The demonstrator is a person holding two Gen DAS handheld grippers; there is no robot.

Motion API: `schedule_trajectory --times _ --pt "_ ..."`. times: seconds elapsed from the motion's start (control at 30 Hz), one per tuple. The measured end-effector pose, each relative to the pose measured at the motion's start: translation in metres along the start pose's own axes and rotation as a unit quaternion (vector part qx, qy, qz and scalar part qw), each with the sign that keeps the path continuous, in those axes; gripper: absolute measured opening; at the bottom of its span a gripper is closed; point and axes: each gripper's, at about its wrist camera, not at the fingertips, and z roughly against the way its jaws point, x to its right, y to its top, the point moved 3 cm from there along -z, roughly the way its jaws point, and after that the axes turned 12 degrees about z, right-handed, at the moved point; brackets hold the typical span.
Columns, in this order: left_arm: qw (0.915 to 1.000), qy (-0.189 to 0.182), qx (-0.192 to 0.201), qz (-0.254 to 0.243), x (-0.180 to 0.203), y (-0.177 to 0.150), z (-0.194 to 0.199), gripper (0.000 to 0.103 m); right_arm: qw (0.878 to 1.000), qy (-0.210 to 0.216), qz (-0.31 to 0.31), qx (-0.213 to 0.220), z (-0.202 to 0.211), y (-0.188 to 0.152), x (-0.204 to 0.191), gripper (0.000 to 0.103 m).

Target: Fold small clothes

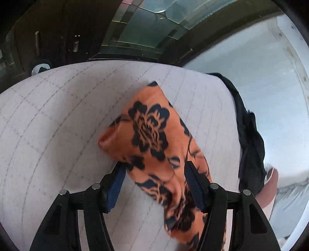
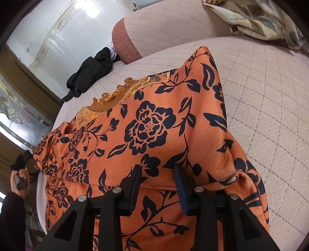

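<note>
folding the orange flowered garment on the quilted bed

the orange garment point(image 2: 154, 125), printed with dark flowers, lies spread on the pale quilted bed cover point(image 2: 260, 96), its frilled neckline point(image 2: 115, 96) toward ten o'clock in the right wrist view. the right gripper point(image 2: 157, 173) sits low on the cloth at six o'clock, its jaws spread with fabric lying between and over them; whether the pads truly nip the cloth i cannot tell. in the left wrist view the left gripper point(image 1: 154, 168) is also spread, and a rolled or folded end of the same garment point(image 1: 146, 135) runs up between the fingers toward twelve o'clock, draped against the right finger rather than clearly pinched.

the step in hand looks like bringing one part of the garment over another. to do it well, each gripper should close on a single hem edge, not a bunch of layers, and both should lift together so the cloth stays flat. the satin-like surface will likely slide, so a firm bite near the edge and a slow, low carry seem wise. laying the fold down from the crease outward should keep wrinkles out.

a black garment point(image 2: 90, 71) lies crumpled at ten o'clock near a pink bolster point(image 2: 125, 44), well apart from the work; a patterned cloth point(image 2: 260, 17) sits at one o'clock.

no brand, label or readable writing shows anywhere.
</note>
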Motion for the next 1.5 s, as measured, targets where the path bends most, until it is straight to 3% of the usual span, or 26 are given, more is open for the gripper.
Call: schedule_trajectory --times 0.03,0.1,0.2,0.3,0.4,0.5,0.6,0.73,0.87,0.93,0.97,1.0,1.03,1.1,1.13,1.2,1.23,1.27,1.3,1.37,1.43,1.5 --pt "0.9999 0.0 0.015 -0.007 0.004 0.002 -0.001 0.058 1.0 -0.006 0.006 0.002 0.0 0.0 -0.002 0.039" --pt "0.9984 0.022 0.031 -0.041 0.007 0.002 -0.003 0.007 1.0 -0.016 0.016 0.007 -0.001 0.0 -0.004 0.039" --pt "0.9958 0.037 0.048 -0.07 0.014 0.004 -0.004 0.007 0.999 -0.028 0.028 0.012 -0.001 0.0 -0.008 0.039" --pt "0.9881 0.039 0.097 -0.113 0.031 0.002 0.026 0.006 0.999 -0.03 0.031 0.014 -0.001 0.0 -0.009 0.039" --pt "0.9792 0.021 0.116 -0.165 0.059 -0.011 0.063 0.006 1.0 -0.019 0.018 0.014 0.001 0.001 -0.006 0.039" --pt "0.9622 0.008 0.135 -0.237 0.101 -0.038 0.111 0.006 1.0 -0.002 -0.007 0.012 0.003 0.002 0.0 0.038" --pt "0.9396 -0.027 0.141 -0.311 0.146 -0.079 0.156 0.006 0.999 0.013 -0.033 0.011 0.006 0.003 0.006 0.038" --pt "0.8965 -0.076 0.143 -0.412 0.202 -0.162 0.214 0.006 0.998 0.015 -0.053 0.019 0.014 0.006 0.016 0.038" --pt "0.8537 -0.106 0.13 -0.493 0.238 -0.252 0.243 0.006 0.996 0.02 -0.079 0.038 0.027 0.011 0.028 0.038" --pt "0.8348 -0.115 0.107 -0.528 0.246 -0.299 0.244 0.007 0.994 0.03 -0.099 0.047 0.034 0.013 0.037 0.038" --pt "0.8235 -0.12 0.077 -0.549 0.247 -0.327 0.239 0.008 0.992 0.035 -0.109 0.049 0.036 0.014 0.042 0.038" --pt "0.8086 -0.124 0.03 -0.574 0.244 -0.358 0.23 0.016 0.991 0.038 -0.117 0.05 0.038 0.014 0.045 0.038" --pt "0.7883 -0.126 -0.027 -0.602 0.237 -0.388 0.22 0.022 0.989 0.044 -0.132 0.051 0.04 0.015 0.052 0.038" --pt "0.7501 -0.13 -0.095 -0.642 0.219 -0.432 0.212 0.045 0.984 0.057 -0.161 0.051 0.044 0.016 0.064 0.038" --pt "0.726 -0.135 -0.112 -0.665 0.206 -0.453 0.211 0.047 0.981 0.064 -0.173 0.052 0.045 0.016 0.07 0.038" --pt "0.6979 -0.15 -0.111 -0.691 0.189 -0.471 0.216 0.047 0.975 0.075 -0.203 0.06 0.05 0.016 0.084 0.042" --pt "0.6919 -0.155 -0.107 -0.697 0.182 -0.471 0.216 0.048 0.972 0.078 -0.211 0.064 0.052 0.015 0.087 0.058" --pt "0.6936 -0.157 -0.102 -0.696 0.178 -0.468 0.216 0.052 0.968 0.084 -0.225 0.075 0.057 0.015 0.092 0.067" --pt "0.7031 -0.155 -0.09 -0.688 0.173 -0.458 0.214 0.061 0.964 0.091 -0.233 0.086 0.061 0.014 0.094 0.067" --pt "0.7252 -0.138 -0.059 -0.672 0.161 -0.438 0.202 0.068 0.963 0.097 -0.232 0.097 0.067 0.017 0.094 0.067" --pt "0.7475 -0.107 -0.034 -0.655 0.146 -0.41 0.184 0.068 0.966 0.089 -0.221 0.098 0.069 0.019 0.092 0.067" --pt "0.7756 -0.071 -0.013 -0.627 0.124 -0.377 0.163 0.068 0.968 0.096 -0.213 0.095 0.067 0.02 0.086 0.067"
